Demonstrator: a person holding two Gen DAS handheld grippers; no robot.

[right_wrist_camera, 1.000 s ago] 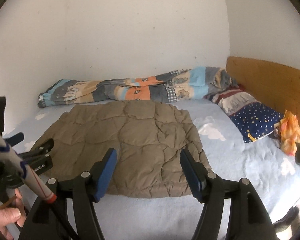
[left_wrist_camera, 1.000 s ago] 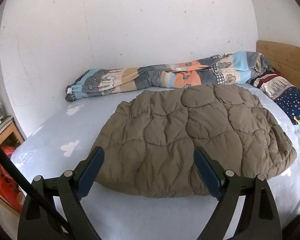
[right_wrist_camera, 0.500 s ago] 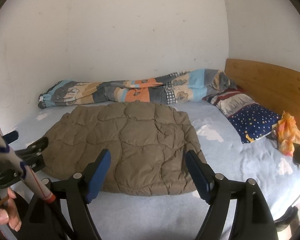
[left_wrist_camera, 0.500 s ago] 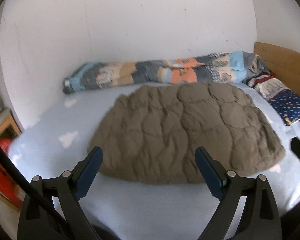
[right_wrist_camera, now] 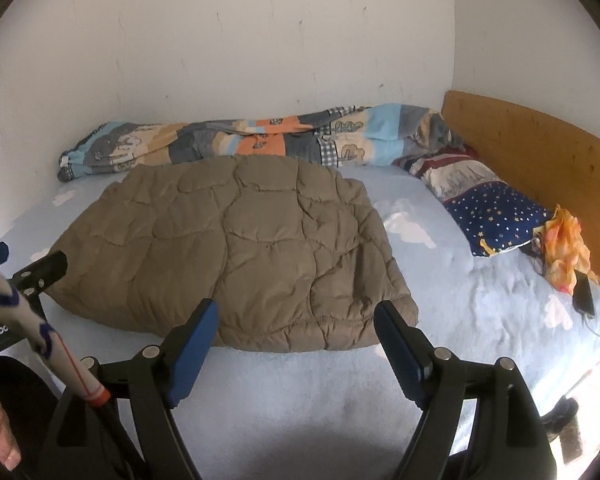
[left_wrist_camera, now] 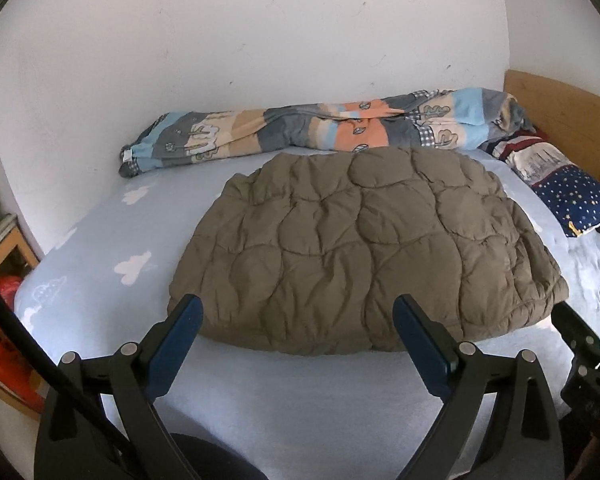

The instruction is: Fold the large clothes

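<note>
An olive-brown quilted jacket (left_wrist_camera: 364,248) lies folded flat on the light blue bed sheet (left_wrist_camera: 100,248); it also shows in the right wrist view (right_wrist_camera: 236,248). My left gripper (left_wrist_camera: 298,316) is open and empty, hovering just short of the jacket's near hem. My right gripper (right_wrist_camera: 296,320) is open and empty, held over the jacket's near right corner. The left gripper's fingertips (right_wrist_camera: 44,268) show at the left edge of the right wrist view, and the right gripper's fingers (left_wrist_camera: 580,328) at the right edge of the left wrist view.
A rolled patterned blanket (left_wrist_camera: 320,128) lies along the white wall behind the jacket. Pillows (right_wrist_camera: 488,208) sit by the wooden headboard (right_wrist_camera: 540,152), with an orange cloth (right_wrist_camera: 568,248) and a phone (right_wrist_camera: 584,298). A wooden shelf (left_wrist_camera: 4,248) stands left of the bed.
Both grippers have pulled back and risen a little from the jacket, staying open. The jacket has not moved.
</note>
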